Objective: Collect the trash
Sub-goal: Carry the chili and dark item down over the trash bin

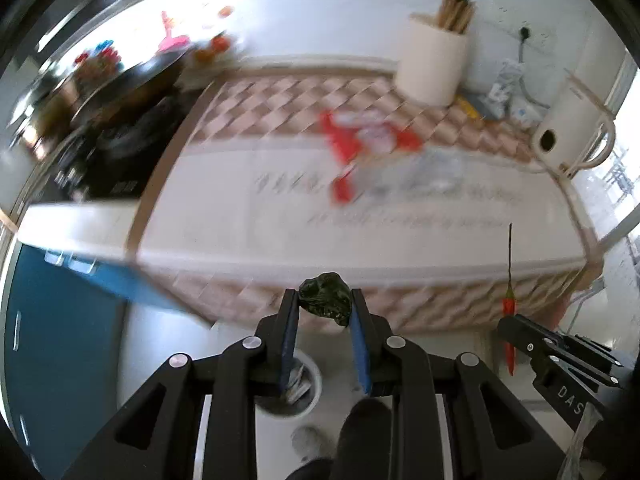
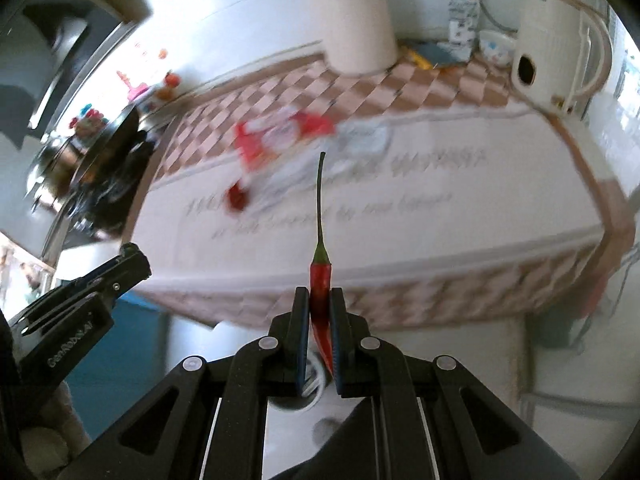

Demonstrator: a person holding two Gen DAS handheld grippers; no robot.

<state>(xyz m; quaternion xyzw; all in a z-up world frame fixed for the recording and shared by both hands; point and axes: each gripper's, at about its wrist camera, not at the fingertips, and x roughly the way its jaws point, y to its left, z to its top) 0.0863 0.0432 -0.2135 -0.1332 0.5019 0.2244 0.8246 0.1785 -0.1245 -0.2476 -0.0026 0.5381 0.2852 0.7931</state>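
Left hand-held gripper (image 1: 325, 304): narrowed onto a dark green crumpled scrap (image 1: 325, 298), pinched at the fingertips, just off the desk's near edge.
Right hand-held gripper (image 2: 320, 306): closed tight on a red chili (image 2: 320, 276), stem pointing up, at the near edge of the desk (image 2: 400, 208).
Floor below: white bin (image 1: 314, 390), partly hidden behind the left fingers.
Desk middle: red-and-white wrapper (image 2: 276, 136), blurred.
Desk far edge: white holder (image 2: 356, 24) with wooden sticks.
Desk far right corner: white kettle (image 2: 552, 52).
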